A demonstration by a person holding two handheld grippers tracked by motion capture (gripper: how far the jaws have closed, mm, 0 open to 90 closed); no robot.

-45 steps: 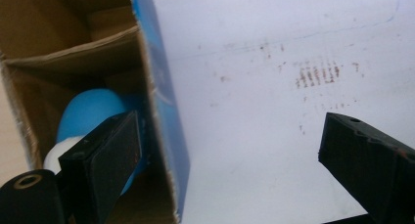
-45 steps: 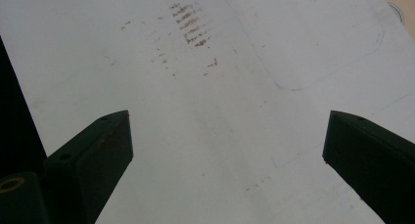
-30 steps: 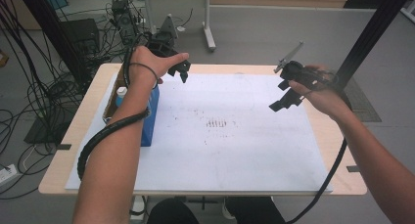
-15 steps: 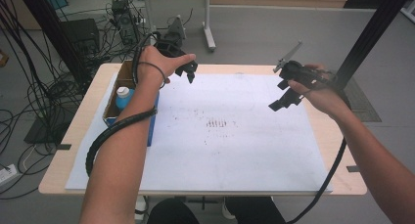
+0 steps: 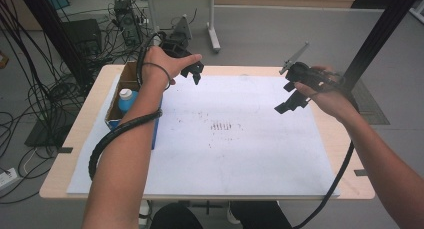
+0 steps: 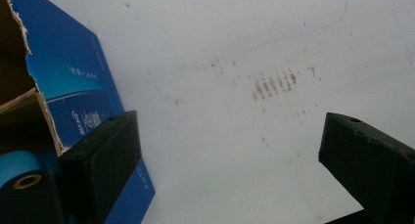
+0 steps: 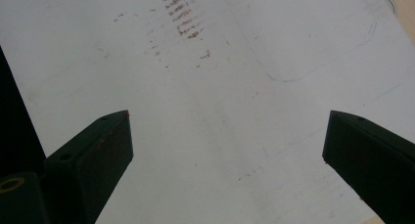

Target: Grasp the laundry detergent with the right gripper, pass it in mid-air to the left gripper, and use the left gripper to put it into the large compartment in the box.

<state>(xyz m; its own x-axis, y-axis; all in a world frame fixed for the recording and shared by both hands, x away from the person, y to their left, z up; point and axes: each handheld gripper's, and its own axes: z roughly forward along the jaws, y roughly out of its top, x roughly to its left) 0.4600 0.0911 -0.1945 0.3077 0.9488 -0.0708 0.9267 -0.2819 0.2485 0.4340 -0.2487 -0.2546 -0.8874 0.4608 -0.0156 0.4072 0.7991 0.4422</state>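
Hovering beside the blue box (image 5: pixel 131 105), the left gripper (image 5: pixel 192 71) has wide, empty jaws; the box lies left of them. The right gripper (image 5: pixel 290 96) gapes empty over the white sheet (image 5: pixel 240 144).

A white sheet (image 5: pixel 240 154) is spread on a wooden table (image 5: pixel 95 109) beneath the left tongs (image 5: pixel 196 75) and the right tongs (image 5: pixel 286 96). Reddish smudges (image 5: pixel 220 125) are seen on the sheet between them. Tangled cables (image 5: pixel 30 104) are strewn on the floor, well left of the left tongs.
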